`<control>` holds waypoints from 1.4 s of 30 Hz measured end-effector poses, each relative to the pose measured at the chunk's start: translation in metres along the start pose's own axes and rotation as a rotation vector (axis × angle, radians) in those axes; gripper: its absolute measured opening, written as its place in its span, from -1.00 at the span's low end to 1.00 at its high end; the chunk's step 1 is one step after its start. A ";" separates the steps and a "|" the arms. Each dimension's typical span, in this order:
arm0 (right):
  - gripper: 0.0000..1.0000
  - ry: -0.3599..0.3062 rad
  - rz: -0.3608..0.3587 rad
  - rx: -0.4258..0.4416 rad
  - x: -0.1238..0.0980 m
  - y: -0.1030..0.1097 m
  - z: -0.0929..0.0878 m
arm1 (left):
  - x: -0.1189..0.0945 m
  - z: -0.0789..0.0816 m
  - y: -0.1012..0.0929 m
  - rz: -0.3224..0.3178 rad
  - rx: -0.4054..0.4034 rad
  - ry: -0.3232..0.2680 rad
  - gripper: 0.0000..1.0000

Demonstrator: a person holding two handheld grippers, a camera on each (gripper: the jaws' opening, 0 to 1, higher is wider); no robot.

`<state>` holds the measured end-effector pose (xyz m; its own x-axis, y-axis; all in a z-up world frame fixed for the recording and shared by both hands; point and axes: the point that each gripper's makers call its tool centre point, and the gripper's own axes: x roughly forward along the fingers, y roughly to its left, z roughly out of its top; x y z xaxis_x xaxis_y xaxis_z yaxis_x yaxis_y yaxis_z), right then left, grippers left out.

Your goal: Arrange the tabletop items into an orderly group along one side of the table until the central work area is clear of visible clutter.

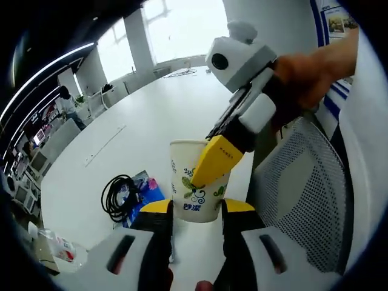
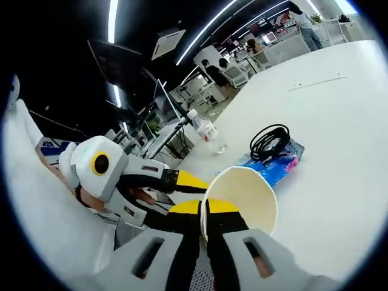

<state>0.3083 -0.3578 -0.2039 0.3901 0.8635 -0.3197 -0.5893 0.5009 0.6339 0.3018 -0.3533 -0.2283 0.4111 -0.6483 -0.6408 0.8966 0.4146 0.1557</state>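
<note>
The white tabletop [image 1: 139, 115] spreads across the frame, a mesh chair [image 1: 303, 194] at right in the left gripper view. At lower centre a paper cup [image 1: 197, 182] with leaf print stands between the wide-apart left tongs [image 1: 197, 209], while the right tongs [image 2: 204, 219] pinch its rim. Left of the cup a coiled black cable [image 1: 118, 195] lies on a blue packet [image 2: 270, 167]; a plastic bottle [image 2: 206, 132] stands nearby.

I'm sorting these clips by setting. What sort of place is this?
Most likely an open-plan office or lab. A long white table runs toward large bright windows, a grey mesh-backed office chair stands beside it, and rows of desks with monitors line the far side under strip ceiling lights.
</note>
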 end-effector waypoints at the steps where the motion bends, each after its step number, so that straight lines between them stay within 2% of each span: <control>1: -1.00 -0.003 -0.001 -0.001 0.000 -0.001 0.001 | -0.001 -0.002 0.003 0.009 -0.012 0.001 -0.39; 4: -1.00 -0.018 -0.004 -0.007 -0.001 -0.002 0.005 | -0.004 -0.007 0.006 0.016 -0.087 0.000 -0.35; 5: -1.00 -0.028 -0.006 -0.009 -0.002 -0.002 0.007 | -0.005 -0.010 0.008 0.019 -0.141 -0.004 -0.32; 9: -1.00 -0.046 -0.016 -0.007 -0.005 -0.005 0.012 | -0.010 -0.019 0.019 0.056 -0.205 -0.005 -0.32; 12: -1.00 -0.054 -0.021 -0.003 -0.007 -0.008 0.013 | -0.016 -0.026 0.032 0.098 -0.303 -0.019 -0.32; 16: -1.00 -0.051 -0.028 0.000 -0.009 -0.011 0.012 | -0.024 -0.038 0.050 0.154 -0.372 -0.025 -0.33; 26: -1.00 -0.053 -0.057 -0.007 -0.011 -0.021 0.016 | -0.037 -0.057 0.078 0.248 -0.488 -0.040 -0.34; 42: -1.00 0.013 -0.048 -0.038 0.006 -0.027 0.026 | -0.068 -0.091 0.113 0.390 -0.643 -0.067 -0.35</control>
<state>0.3448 -0.3680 -0.2043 0.4091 0.8391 -0.3584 -0.5967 0.5432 0.5907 0.3607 -0.2043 -0.2358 0.7064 -0.4070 -0.5792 0.4196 0.8997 -0.1204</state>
